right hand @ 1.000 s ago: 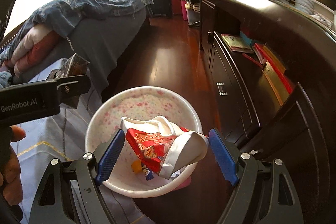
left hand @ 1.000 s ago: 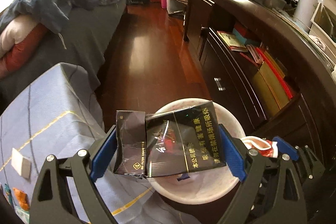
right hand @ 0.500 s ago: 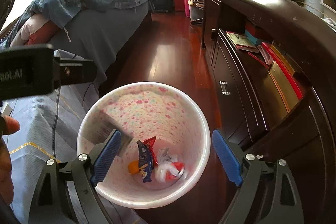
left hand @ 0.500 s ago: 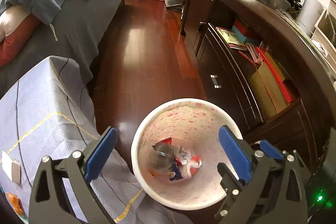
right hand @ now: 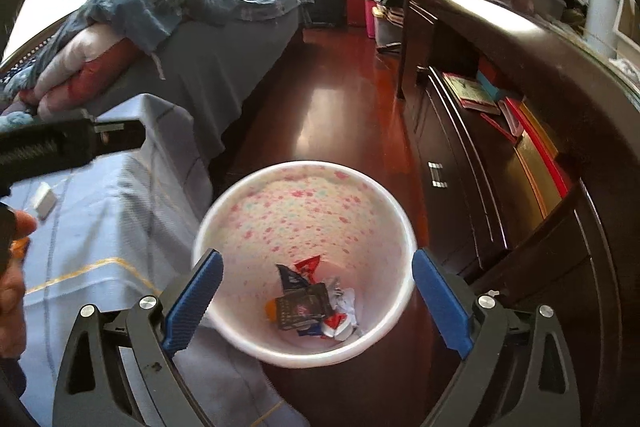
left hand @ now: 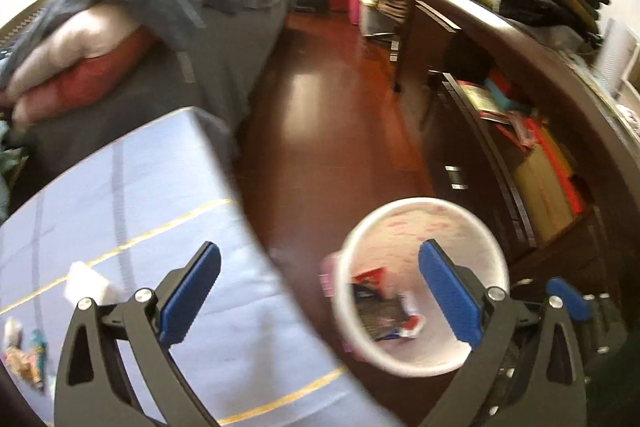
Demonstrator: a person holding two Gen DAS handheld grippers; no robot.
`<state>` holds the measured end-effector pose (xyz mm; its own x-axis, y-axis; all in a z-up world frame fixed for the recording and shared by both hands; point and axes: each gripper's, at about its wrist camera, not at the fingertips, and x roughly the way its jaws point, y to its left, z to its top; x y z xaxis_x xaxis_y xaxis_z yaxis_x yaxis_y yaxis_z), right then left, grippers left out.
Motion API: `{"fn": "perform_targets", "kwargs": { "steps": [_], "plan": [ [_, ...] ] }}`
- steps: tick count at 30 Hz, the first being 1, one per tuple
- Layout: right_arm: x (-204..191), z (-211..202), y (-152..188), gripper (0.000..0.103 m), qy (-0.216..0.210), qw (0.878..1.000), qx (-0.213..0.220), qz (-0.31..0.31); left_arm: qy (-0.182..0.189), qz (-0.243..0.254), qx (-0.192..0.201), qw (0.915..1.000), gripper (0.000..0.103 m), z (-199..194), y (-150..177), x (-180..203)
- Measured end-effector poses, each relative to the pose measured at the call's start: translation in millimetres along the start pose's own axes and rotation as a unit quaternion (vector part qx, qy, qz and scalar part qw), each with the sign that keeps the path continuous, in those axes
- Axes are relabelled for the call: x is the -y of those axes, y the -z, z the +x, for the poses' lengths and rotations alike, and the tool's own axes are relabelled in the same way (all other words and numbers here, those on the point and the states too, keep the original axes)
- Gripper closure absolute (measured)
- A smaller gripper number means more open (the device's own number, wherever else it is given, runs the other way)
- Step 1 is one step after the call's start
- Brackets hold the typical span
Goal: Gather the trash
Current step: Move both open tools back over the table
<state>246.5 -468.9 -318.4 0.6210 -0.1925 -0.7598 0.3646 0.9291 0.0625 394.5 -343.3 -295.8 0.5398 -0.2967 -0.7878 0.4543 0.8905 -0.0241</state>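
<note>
- Left wrist view: left gripper (left hand: 320,291) has just been opening, its blue-padded jaws wide and empty, above the edge of the blue grid-patterned cloth (left hand: 132,187). The next move calls for reaching the small wrappers (left hand: 24,359) lying on it.
- Right wrist view: right gripper (right hand: 318,301), jaws likewise just spread and empty, hovers over the white floral-speckled plastic bin (right hand: 224,211) on the floor beside the cloth; a dark carton and crumpled wrappers (right hand: 310,307) lie at its bottom.
</note>
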Motion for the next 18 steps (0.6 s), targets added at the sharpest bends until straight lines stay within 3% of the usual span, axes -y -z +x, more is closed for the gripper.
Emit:
{"fn": "perform_targets", "kwargs": {
  "steps": [7, 11, 18],
  "plan": [
    [-46.7, -28.4, -5.3, 0.006, -0.038, 0.998, 0.016, -0.041, -0.069, -0.049, 0.006, 0.9964, 0.004, -17.4, 12.2, -72.9],
    [-72.5, -40.3, -4.7, 0.005, -0.051, 0.996, 0.025, -0.065, -0.102, -0.080, -0.019, 0.9914, 0.004, -5.2, 16.6, -117.1],
    [-99.6, -51.5, -4.2, 0.005, -0.061, 0.994, 0.031, -0.087, -0.077, -0.147, -0.048, 0.9850, 0.007, 23.3, 27.2, -165.4]
  ]
}}
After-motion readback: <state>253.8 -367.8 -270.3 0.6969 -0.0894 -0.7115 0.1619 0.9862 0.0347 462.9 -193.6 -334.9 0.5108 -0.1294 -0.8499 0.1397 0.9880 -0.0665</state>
